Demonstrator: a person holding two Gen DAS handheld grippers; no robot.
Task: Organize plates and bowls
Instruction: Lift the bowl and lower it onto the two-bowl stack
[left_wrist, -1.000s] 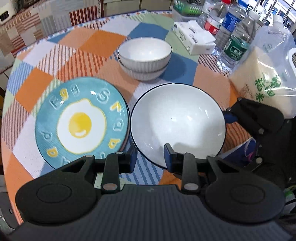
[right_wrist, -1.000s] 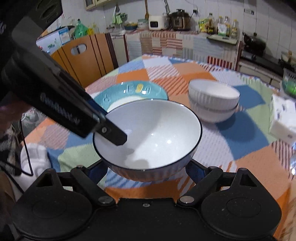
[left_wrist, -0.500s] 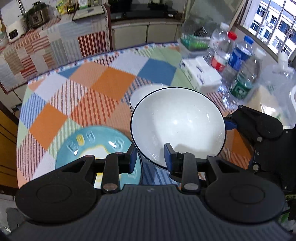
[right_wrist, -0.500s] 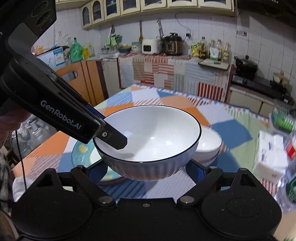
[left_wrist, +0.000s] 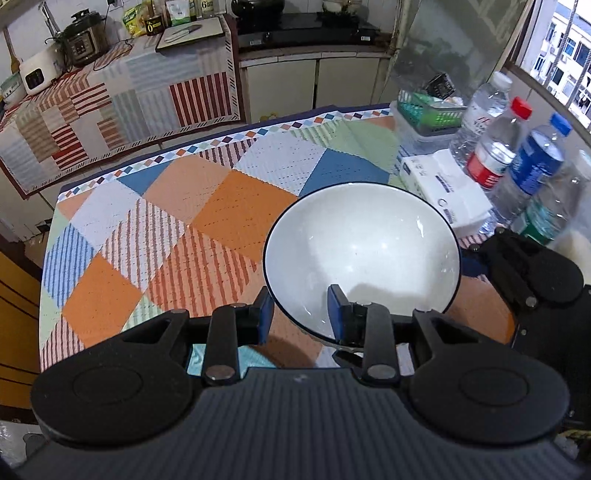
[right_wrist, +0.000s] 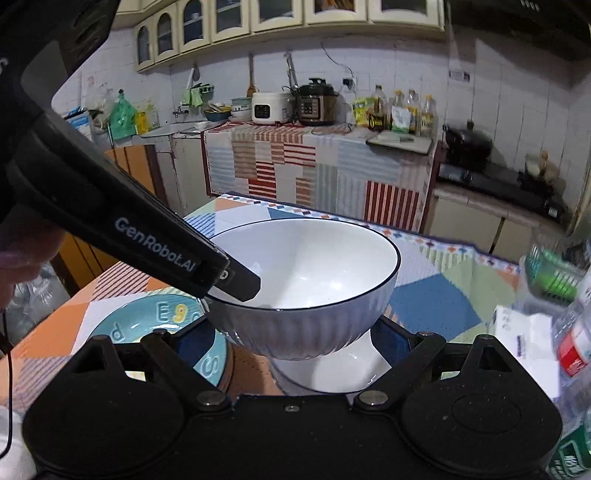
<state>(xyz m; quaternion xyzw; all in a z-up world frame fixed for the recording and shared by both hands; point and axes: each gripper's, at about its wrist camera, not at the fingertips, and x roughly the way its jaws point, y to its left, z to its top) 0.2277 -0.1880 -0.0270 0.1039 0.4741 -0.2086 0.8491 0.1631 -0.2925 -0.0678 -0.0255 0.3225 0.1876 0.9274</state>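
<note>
A large white bowl with a dark rim (left_wrist: 362, 254) hangs in the air above the table. My left gripper (left_wrist: 301, 314) is shut on its near rim, one finger inside and one outside. My right gripper (right_wrist: 295, 332) holds the same bowl (right_wrist: 310, 269) by its sides, fingers mostly hidden behind it. The smaller stacked white bowls (right_wrist: 332, 373) sit right beneath the lifted bowl. The blue egg plate (right_wrist: 162, 321) lies on the table to the left; a sliver shows in the left wrist view (left_wrist: 195, 360).
The patchwork tablecloth (left_wrist: 166, 229) covers the table. Water bottles (left_wrist: 532, 166), a tissue pack (left_wrist: 447, 188) and a green basket (left_wrist: 432, 110) stand along the right edge. A kitchen counter with cookers (right_wrist: 295, 103) is behind.
Both grippers have lifted the large bowl higher off the table and carried it over the stacked small bowls. The egg plate has dropped almost out of the left wrist view.
</note>
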